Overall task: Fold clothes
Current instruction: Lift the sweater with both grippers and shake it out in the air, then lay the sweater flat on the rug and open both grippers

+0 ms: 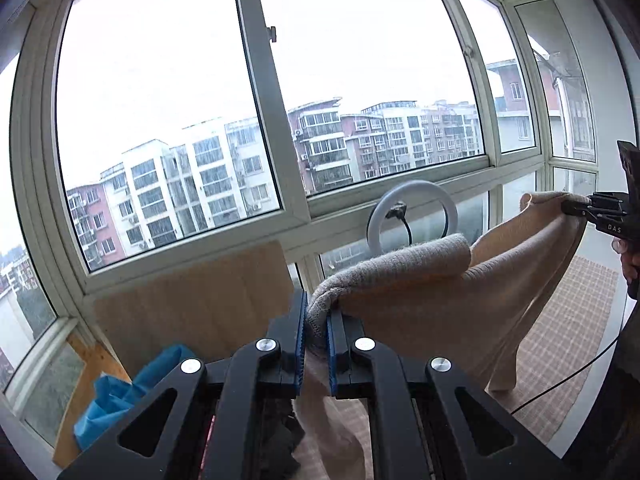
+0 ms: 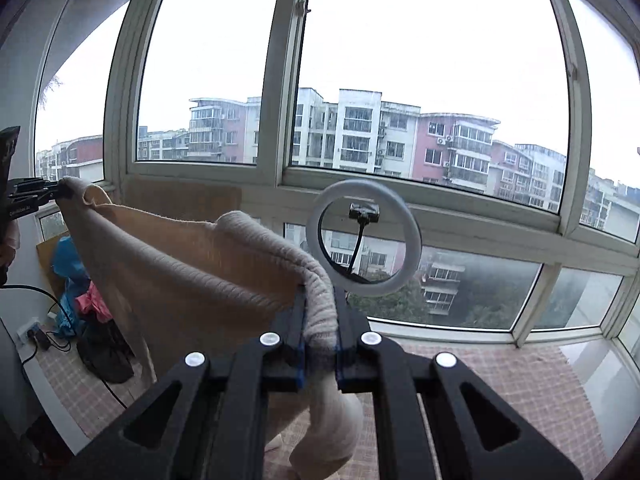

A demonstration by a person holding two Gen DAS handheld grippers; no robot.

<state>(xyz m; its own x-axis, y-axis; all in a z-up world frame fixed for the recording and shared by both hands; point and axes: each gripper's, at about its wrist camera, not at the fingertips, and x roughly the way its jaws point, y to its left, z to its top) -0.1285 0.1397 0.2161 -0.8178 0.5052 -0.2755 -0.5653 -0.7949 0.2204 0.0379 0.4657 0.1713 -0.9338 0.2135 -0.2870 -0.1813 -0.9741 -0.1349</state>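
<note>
A beige knitted garment (image 1: pixel 420 292) hangs in the air, stretched between both grippers in front of a large window. My left gripper (image 1: pixel 318 320) is shut on one ribbed edge of it, the blue pads pinching the fabric. My right gripper (image 2: pixel 320 312) is shut on the other ribbed edge of the garment (image 2: pixel 192 272). In the left wrist view the right gripper (image 1: pixel 572 206) shows at the far right, clamped on the cloth. In the right wrist view the left gripper (image 2: pixel 56 192) shows at the far left. The garment's lower part droops toward the floor.
A white ring light (image 2: pixel 362 236) on a stand is by the window ahead. A wooden board (image 1: pixel 192 300) leans under the window with blue plastic bags (image 1: pixel 116 392) beside it. Dark and pink clothes (image 2: pixel 100 332) and cables lie on the checked floor (image 2: pixel 500 400).
</note>
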